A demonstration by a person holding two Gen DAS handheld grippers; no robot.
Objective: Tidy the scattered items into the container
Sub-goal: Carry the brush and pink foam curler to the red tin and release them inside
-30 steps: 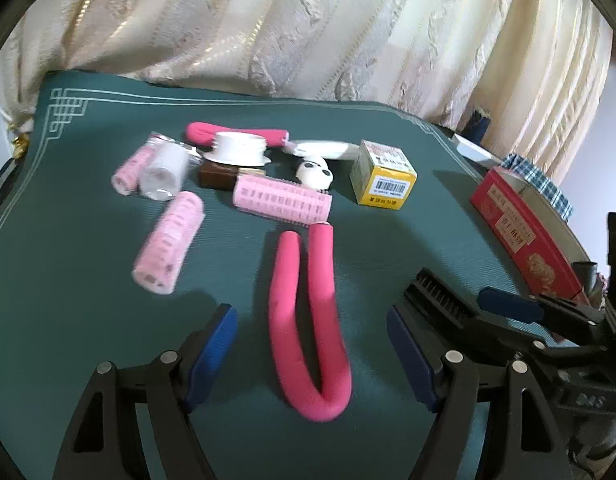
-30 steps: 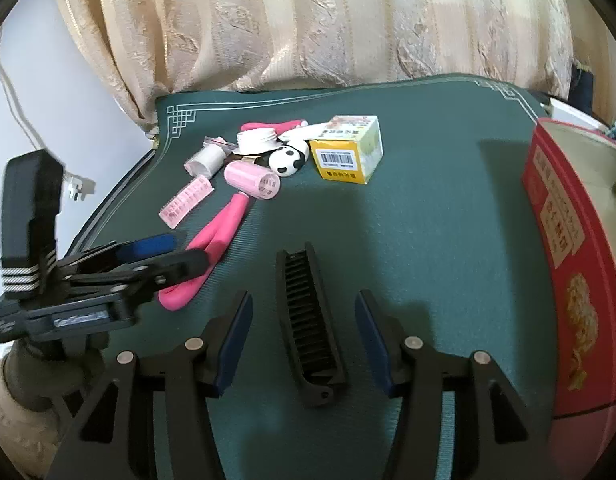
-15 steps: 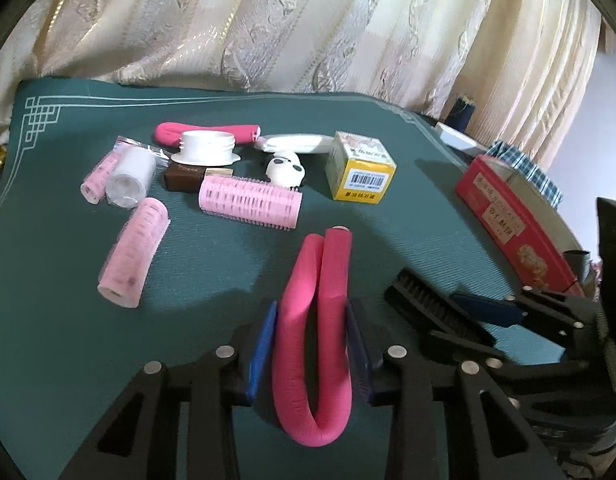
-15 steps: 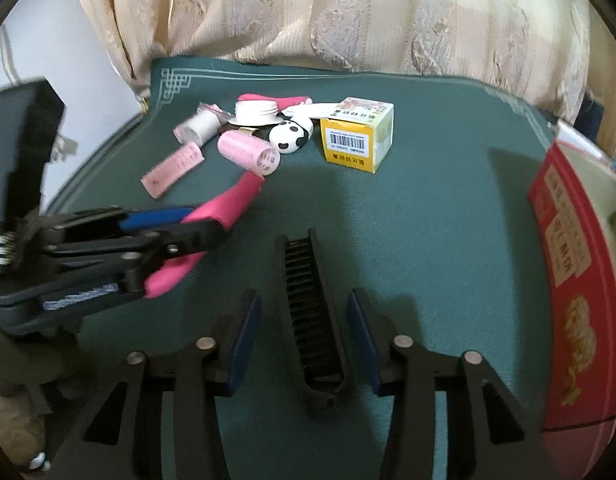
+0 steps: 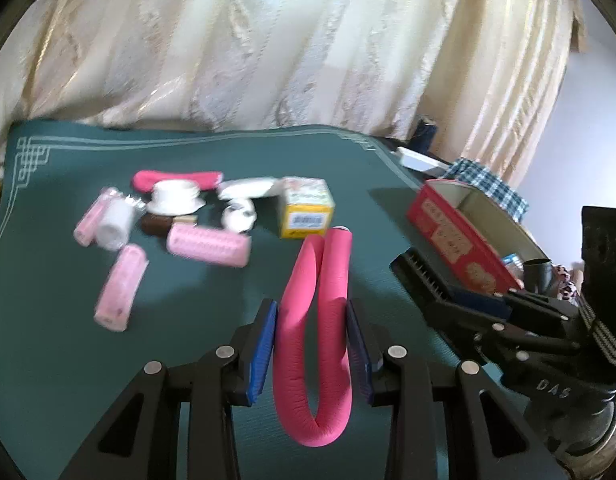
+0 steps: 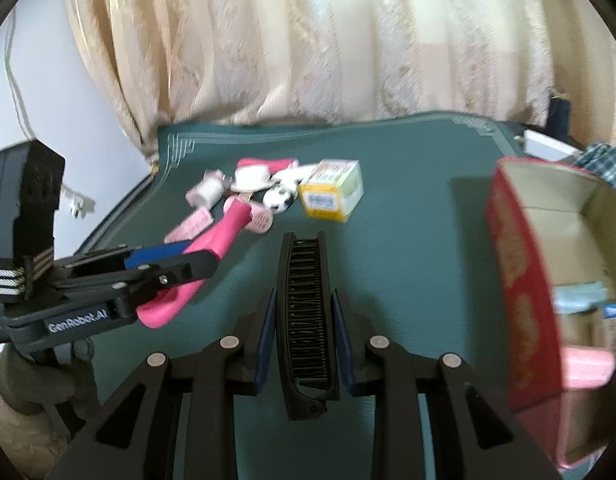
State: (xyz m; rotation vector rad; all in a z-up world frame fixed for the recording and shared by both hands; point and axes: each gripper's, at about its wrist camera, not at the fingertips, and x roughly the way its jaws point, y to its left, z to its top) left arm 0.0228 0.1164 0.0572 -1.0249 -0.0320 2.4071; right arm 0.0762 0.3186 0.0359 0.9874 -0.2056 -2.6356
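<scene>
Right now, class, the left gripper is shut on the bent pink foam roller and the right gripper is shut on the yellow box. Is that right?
Not quite. The left gripper is shut on the bent pink foam roller, but the right gripper is shut on the black comb, as the right wrist view shows. The yellow box sits untouched on the table further back.

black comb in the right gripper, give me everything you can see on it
The black comb is a long, narrow, plastic-looking piece with two side rails and dense rows of short teeth between them, facing up, and a small clasp-like end near the camera. It lies lengthwise between the right gripper's blue-padded fingers, which press both its rails. It points toward the item pile, left of the red box. Whether it touches the green mat is unclear.
</scene>
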